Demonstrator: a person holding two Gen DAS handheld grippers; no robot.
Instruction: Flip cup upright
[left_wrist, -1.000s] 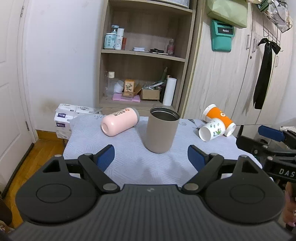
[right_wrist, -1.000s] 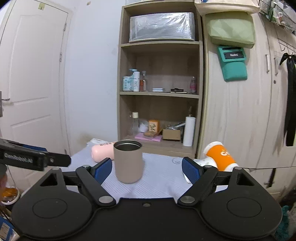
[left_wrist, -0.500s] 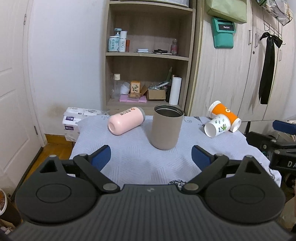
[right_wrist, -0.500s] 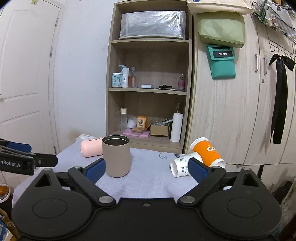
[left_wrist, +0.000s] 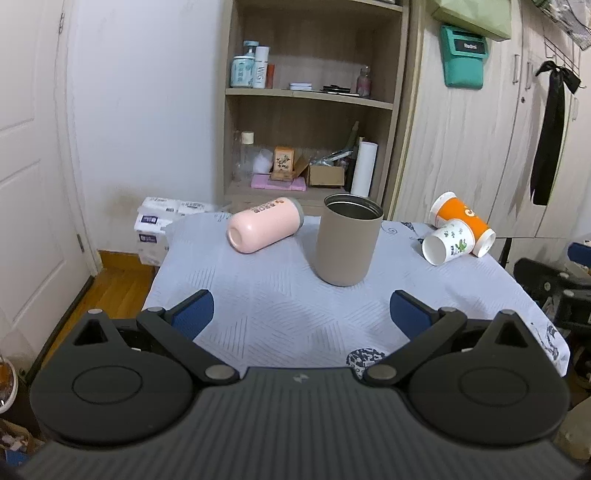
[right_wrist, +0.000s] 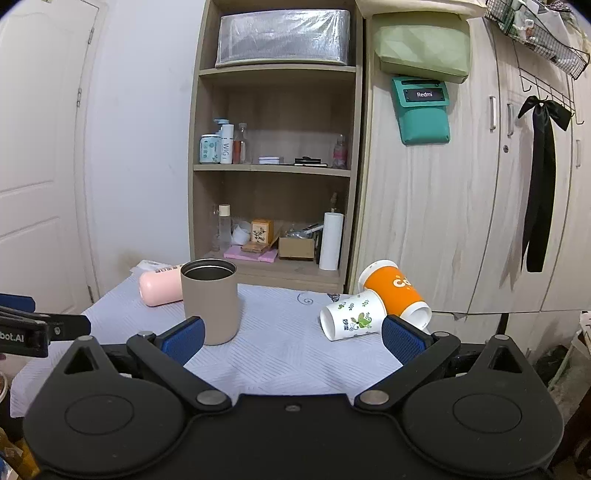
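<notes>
Cup (left_wrist: 348, 240) upright on surface (left_wrist: 280, 317) — flip looks done; both tongs (left_wrist: 300, 308) (right_wrist: 291, 334) wide, empty — next: back off.

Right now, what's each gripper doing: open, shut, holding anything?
Left gripper: open, holding nothing, back from the tan cup.
Right gripper: open, holding nothing, short of the white cup.

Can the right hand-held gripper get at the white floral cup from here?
Probably yes. The right hand-held gripper is open and empty, and the white cup lies on its side just ahead, with bare cloth between. The orange cup touches it behind, so expect contact.
</notes>
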